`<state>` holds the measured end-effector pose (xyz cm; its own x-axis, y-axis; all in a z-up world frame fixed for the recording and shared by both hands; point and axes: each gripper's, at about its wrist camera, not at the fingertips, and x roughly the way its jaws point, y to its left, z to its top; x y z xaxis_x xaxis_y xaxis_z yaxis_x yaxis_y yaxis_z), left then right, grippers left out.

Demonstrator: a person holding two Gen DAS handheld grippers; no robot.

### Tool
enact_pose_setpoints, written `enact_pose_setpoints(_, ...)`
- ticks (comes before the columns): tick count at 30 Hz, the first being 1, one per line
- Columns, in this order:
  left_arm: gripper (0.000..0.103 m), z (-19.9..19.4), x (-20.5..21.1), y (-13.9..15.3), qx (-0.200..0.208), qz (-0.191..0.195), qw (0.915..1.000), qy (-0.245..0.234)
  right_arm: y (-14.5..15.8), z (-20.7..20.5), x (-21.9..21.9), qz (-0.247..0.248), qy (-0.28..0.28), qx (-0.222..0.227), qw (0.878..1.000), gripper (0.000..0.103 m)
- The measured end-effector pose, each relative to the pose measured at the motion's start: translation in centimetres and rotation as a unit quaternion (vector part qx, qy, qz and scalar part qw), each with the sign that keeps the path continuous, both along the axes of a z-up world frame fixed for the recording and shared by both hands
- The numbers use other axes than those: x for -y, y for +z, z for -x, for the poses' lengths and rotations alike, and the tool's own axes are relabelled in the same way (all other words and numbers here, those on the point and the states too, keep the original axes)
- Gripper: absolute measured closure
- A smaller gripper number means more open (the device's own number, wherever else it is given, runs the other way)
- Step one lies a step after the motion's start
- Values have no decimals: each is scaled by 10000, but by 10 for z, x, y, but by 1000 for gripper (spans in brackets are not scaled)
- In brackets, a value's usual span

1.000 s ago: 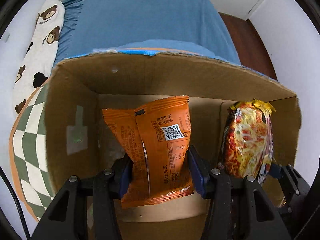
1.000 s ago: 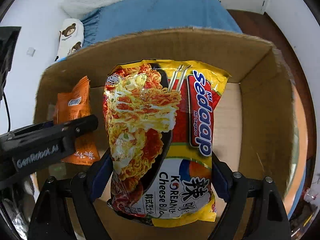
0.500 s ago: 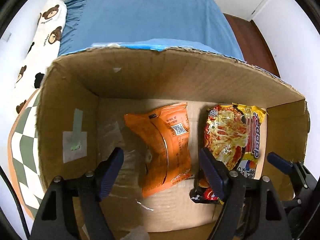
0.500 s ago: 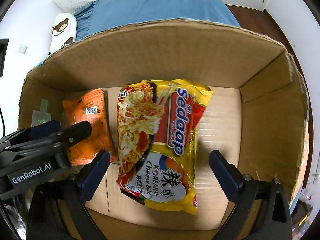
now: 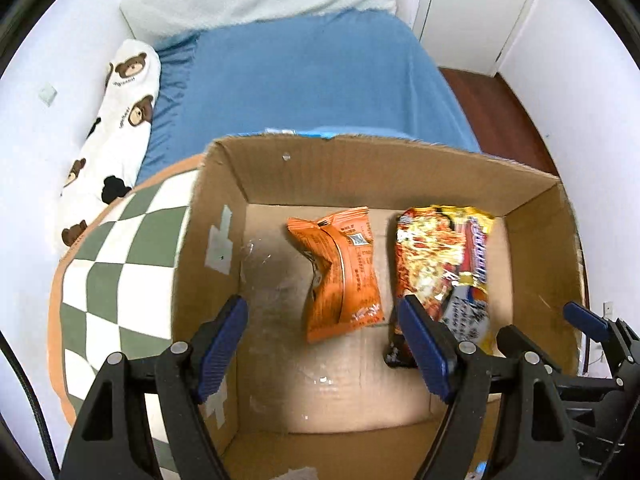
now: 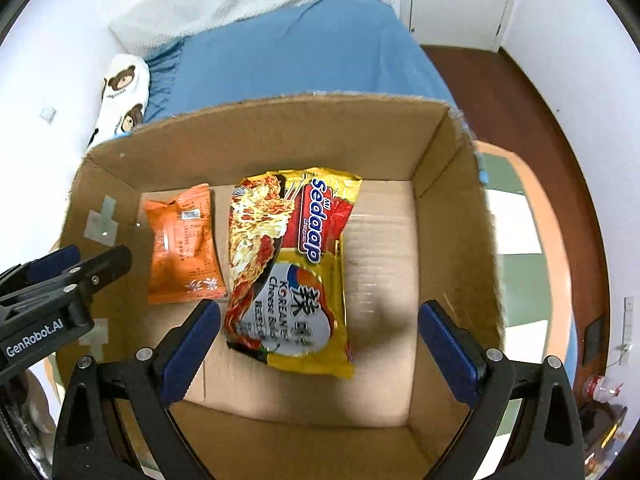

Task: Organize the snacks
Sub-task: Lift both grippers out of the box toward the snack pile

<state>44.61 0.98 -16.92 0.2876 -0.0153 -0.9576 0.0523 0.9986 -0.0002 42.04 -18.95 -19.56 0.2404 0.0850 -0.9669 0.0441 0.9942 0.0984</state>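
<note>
Both grippers, left and right, spread empty above a cardboard box; beneath them lie a crinkled orange packet and a glossy noodle pack (flat, side by side).

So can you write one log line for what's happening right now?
left tongs: open, empty | right tongs: open, empty | orange snack packet, noodle packet: lying side by side in cardboard box

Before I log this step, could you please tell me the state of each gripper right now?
Left gripper: open, holding nothing.
Right gripper: open, holding nothing.
</note>
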Motion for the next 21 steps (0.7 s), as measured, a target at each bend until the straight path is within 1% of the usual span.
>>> enact_pose_setpoints(6, 26, 32, -2, 35, 398, 11, 9992, -18, 38, 21, -8, 69, -20, 417, 9991, 2)
enact_pose_setpoints(8, 26, 43, -5, 42, 495, 34, 9988, -2, 50, 31, -10, 91, -9, 538, 9985, 2)
enact_pose_setpoints(17, 26, 91, -14, 64, 721, 171, 9972, 53, 88, 81, -11, 81, -44, 905, 9959, 2)
enact_pose_setpoints(21, 26, 111, -18, 68, 772, 220, 9967, 89, 98, 101, -12, 18, -63, 987, 9951, 2)
